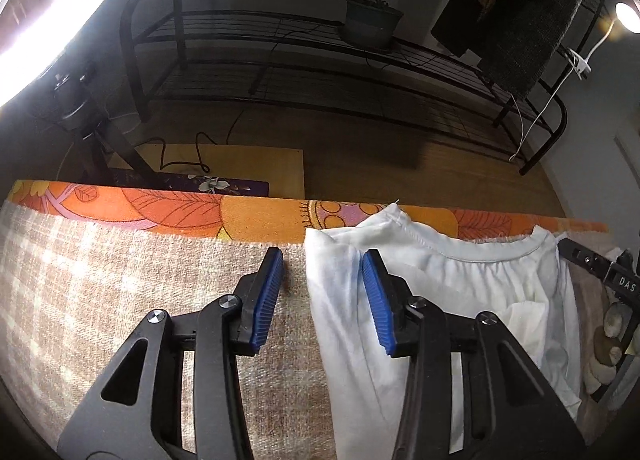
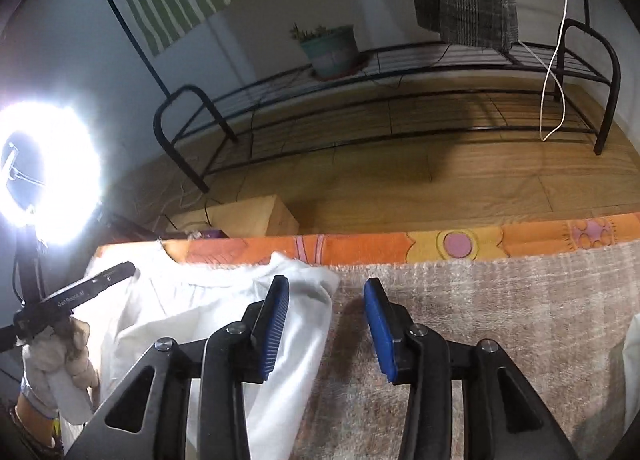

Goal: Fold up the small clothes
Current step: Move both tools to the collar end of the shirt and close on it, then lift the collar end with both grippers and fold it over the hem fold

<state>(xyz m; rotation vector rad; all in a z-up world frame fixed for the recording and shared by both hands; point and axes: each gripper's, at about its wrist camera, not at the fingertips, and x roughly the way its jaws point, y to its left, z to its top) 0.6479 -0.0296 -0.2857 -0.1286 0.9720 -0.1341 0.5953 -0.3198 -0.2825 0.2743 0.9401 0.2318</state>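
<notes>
A small white garment (image 1: 440, 300) lies flat on a beige woven cloth (image 1: 120, 280), its neckline toward the far table edge. My left gripper (image 1: 322, 264) is open, its jaws straddling the garment's left edge, just above it. In the right wrist view the same garment (image 2: 192, 320) lies at the left. My right gripper (image 2: 326, 292) is open, straddling the garment's right edge, its left finger (image 2: 276, 320) over the white fabric. Each gripper shows at the edge of the other's view, the left one (image 2: 80, 292) in a gloved hand.
An orange floral tablecloth (image 1: 180, 208) borders the table's far edge. Beyond it are a wooden floor, a black metal rack (image 1: 320, 60) with a potted plant (image 1: 370, 22), a cardboard box (image 2: 248, 216) and a bright ring light (image 2: 48, 172) at the left.
</notes>
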